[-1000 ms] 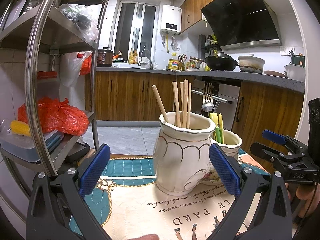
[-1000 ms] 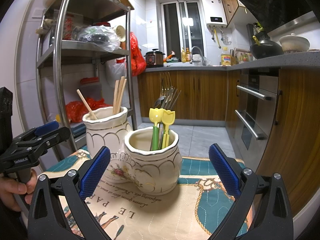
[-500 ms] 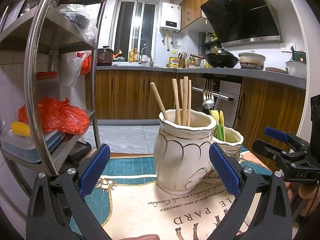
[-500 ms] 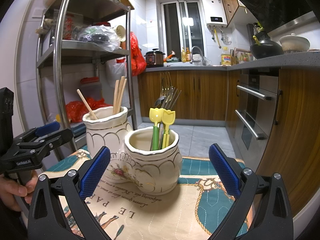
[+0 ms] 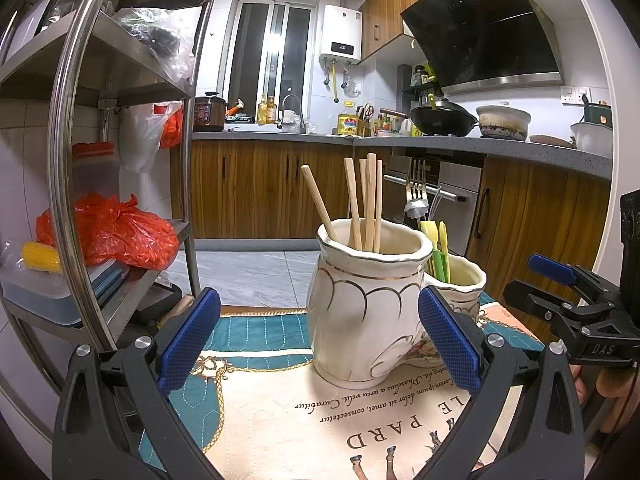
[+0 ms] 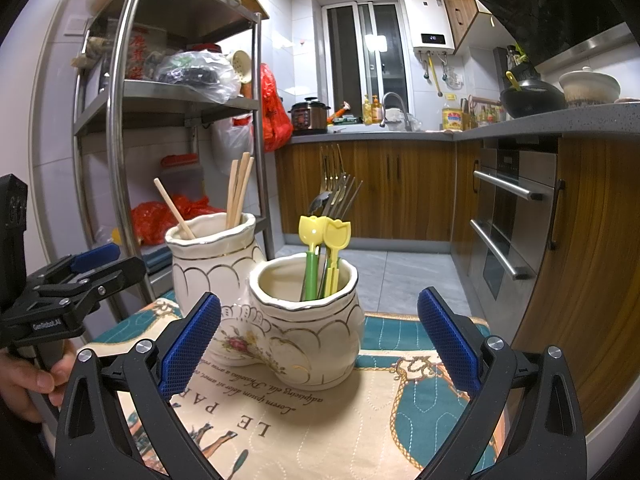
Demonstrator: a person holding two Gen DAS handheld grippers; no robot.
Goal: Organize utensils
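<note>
A cream double ceramic holder stands on a printed cloth. Its taller pot (image 5: 366,304) (image 6: 214,264) holds several wooden chopsticks (image 5: 366,200) (image 6: 238,188). The lower pot (image 6: 306,332) (image 5: 460,284) holds metal forks (image 6: 340,196) and yellow and green plastic picks (image 6: 324,252). My left gripper (image 5: 320,344) is open, with nothing between its fingers, just short of the taller pot. My right gripper (image 6: 318,344) is open and empty in front of the lower pot. Each gripper shows in the other's view, left gripper (image 6: 76,284) and right gripper (image 5: 572,300).
A steel shelf rack (image 5: 64,152) (image 6: 120,120) with red bags and boxes stands close on the left. Wooden cabinets and an oven (image 6: 512,216) line the right, under a counter with pots. The cloth (image 6: 340,420) covers the small table; a hand (image 6: 28,376) holds the left gripper.
The left wrist view has dipped slightly, so the holder sits a little higher in frame. The right gripper has barely moved. Both stay open.
</note>
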